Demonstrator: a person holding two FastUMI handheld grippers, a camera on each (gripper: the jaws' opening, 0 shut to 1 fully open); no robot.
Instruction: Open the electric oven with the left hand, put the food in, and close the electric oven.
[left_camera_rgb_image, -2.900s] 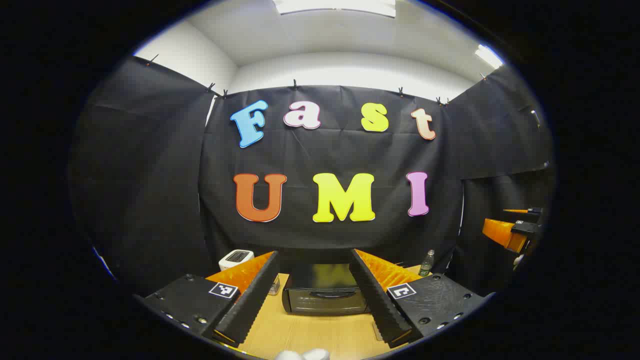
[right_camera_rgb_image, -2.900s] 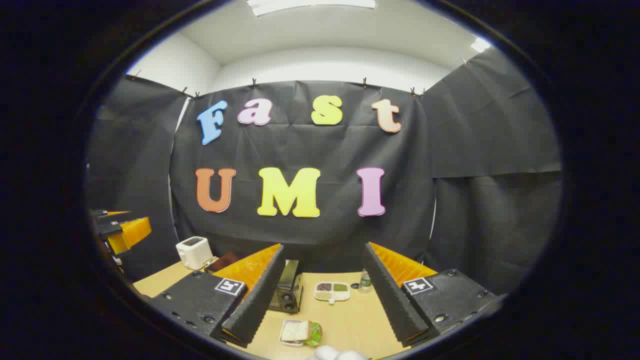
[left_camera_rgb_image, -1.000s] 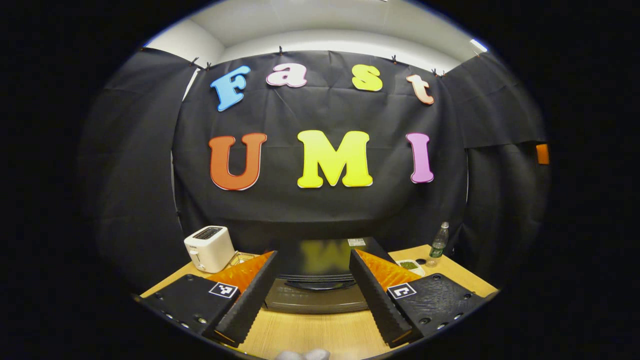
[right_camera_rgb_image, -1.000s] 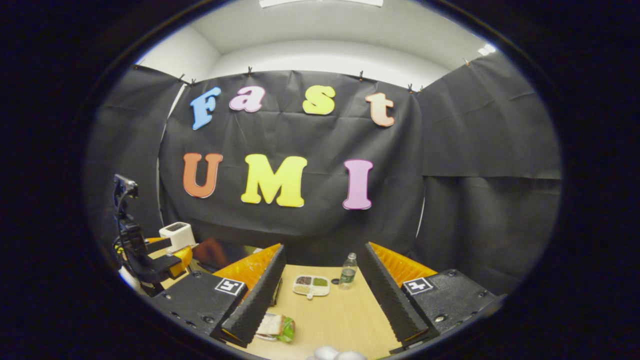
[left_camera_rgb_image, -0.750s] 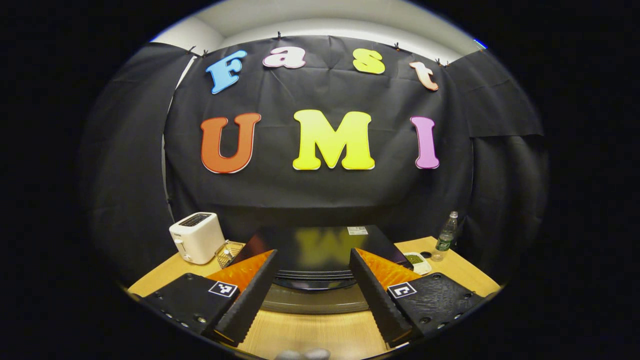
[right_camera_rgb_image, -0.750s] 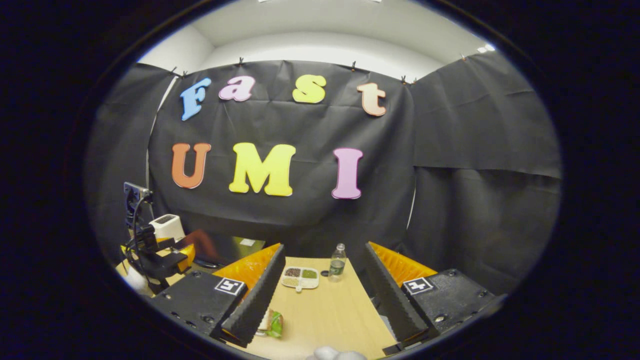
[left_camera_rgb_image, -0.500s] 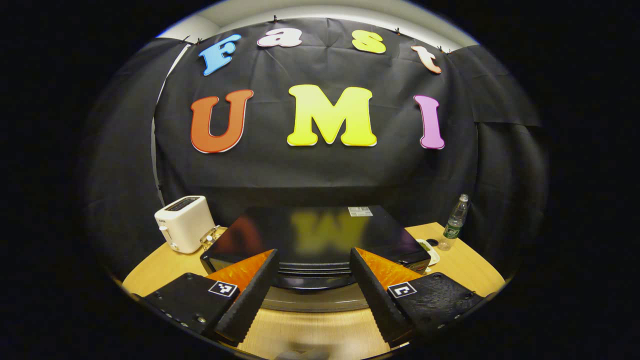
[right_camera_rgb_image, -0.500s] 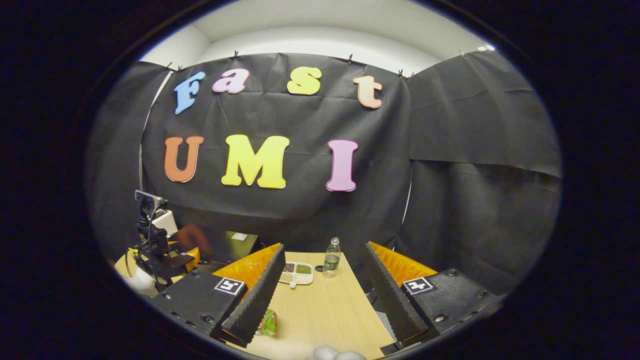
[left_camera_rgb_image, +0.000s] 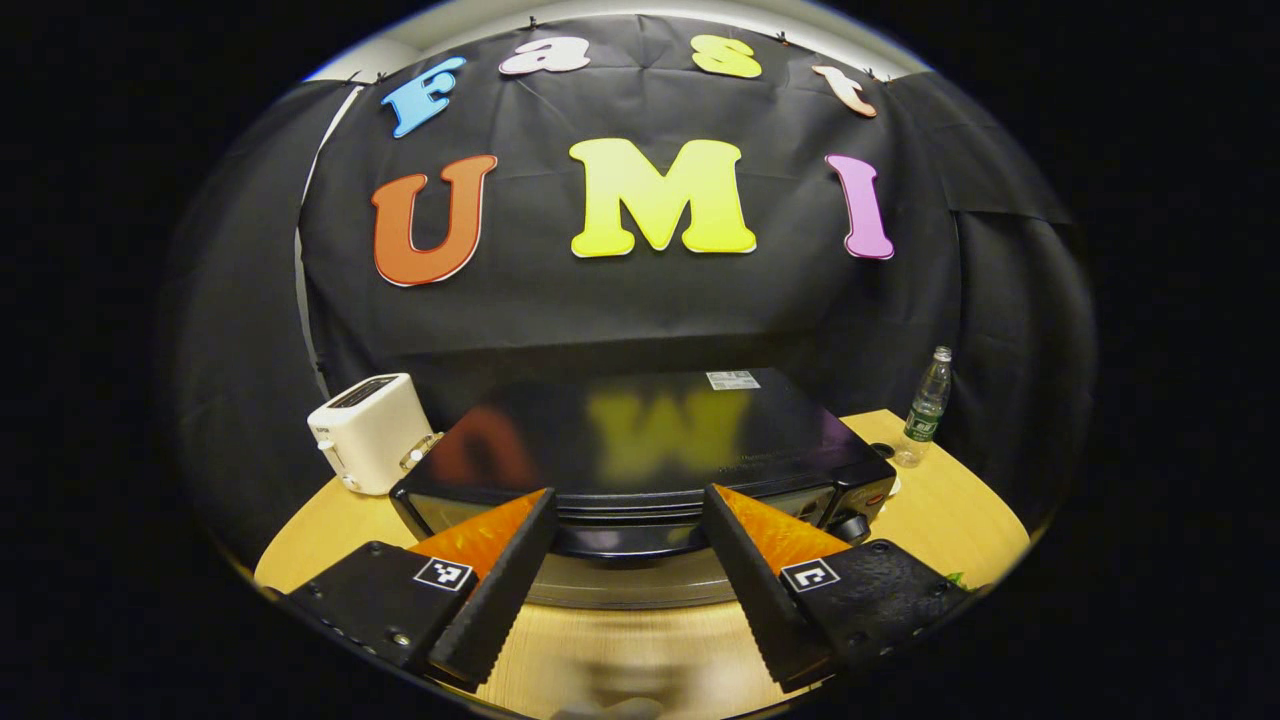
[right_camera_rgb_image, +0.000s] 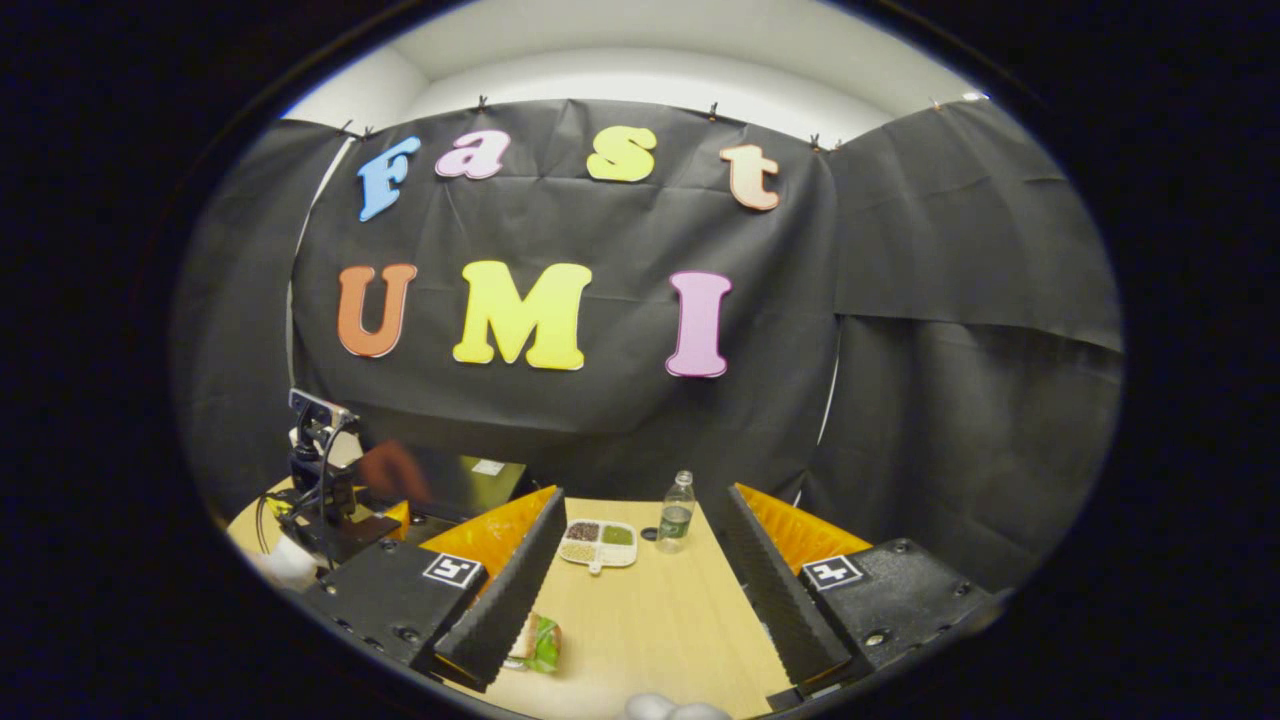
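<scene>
My left tongs (left_camera_rgb_image: 625, 560), spread wide and empty, face the electric oven (left_camera_rgb_image: 640, 470) at twelve o'clock, its handle running crosswise. Right tongs (right_camera_rgb_image: 635, 585) gape empty; food (right_camera_rgb_image: 535, 645) lies at seven o'clock on the worktop (right_camera_rgb_image: 650, 620).

Black, orange and pale wood, with a few small spots of green

The electric oven (left_camera_rgb_image: 640, 440) is glossy black with a silver-grey front edge, and at ten o'clock from it stands a cream-white toaster (left_camera_rgb_image: 365, 432). The left gripper (left_camera_rgb_image: 625, 575) has ribbed black fingers, orange flanks and black-and-white square markers; the right gripper (right_camera_rgb_image: 630, 590) is coloured alike. The table (right_camera_rgb_image: 650, 620) is light yellow wood. At eleven o'clock on it lies the food (right_camera_rgb_image: 535, 643), tan bread with bright green.
</scene>
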